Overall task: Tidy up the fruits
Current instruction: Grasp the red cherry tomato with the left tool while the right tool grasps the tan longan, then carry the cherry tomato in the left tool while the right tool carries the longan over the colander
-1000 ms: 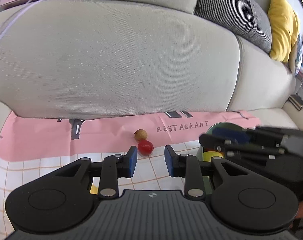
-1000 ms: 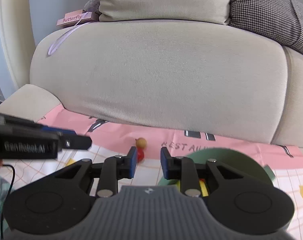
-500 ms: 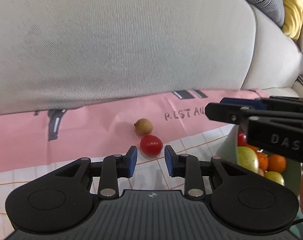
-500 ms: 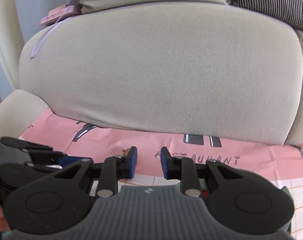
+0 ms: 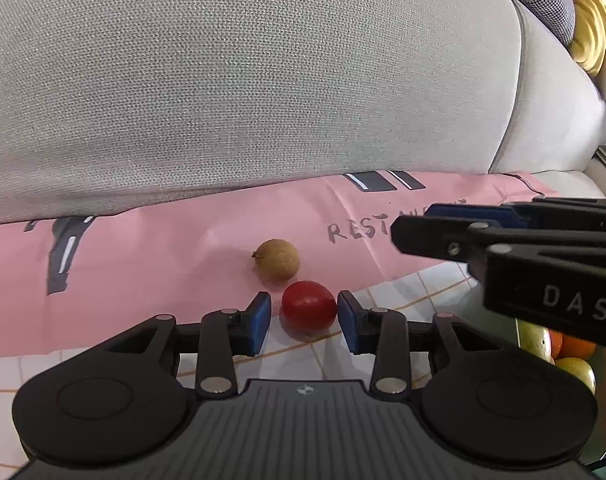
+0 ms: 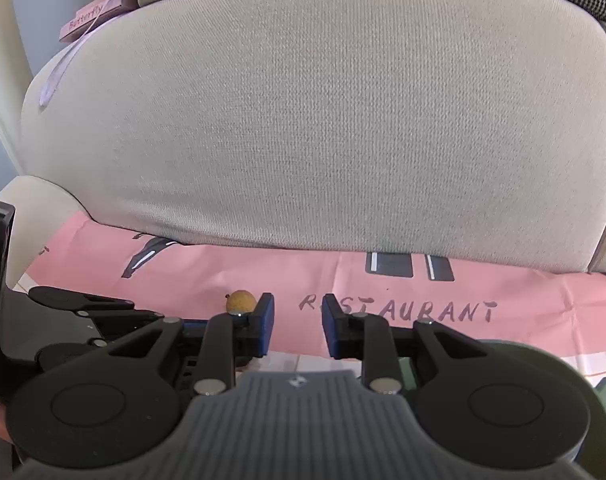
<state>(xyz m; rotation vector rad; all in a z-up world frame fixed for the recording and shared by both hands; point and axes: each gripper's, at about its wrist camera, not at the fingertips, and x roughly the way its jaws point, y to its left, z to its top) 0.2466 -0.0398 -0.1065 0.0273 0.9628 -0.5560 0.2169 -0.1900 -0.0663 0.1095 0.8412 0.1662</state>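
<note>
Our left claw (image 5: pixel 303 317), jaws just widened, straddles the red tomato (image 5: pixel 309 306) on the pink cloth (image 5: pixel 143 264), pads not pressing. Light, smooth and soft-skinned, we judge: grip its middle gently. Right claw (image 6: pixel 298 325) stays narrow, empty.

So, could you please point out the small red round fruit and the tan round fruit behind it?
small red round fruit (image 5: pixel 309 310): left wrist view, centre of its skin.
tan round fruit (image 5: pixel 278 259): left wrist view, middle of its shell.
</note>
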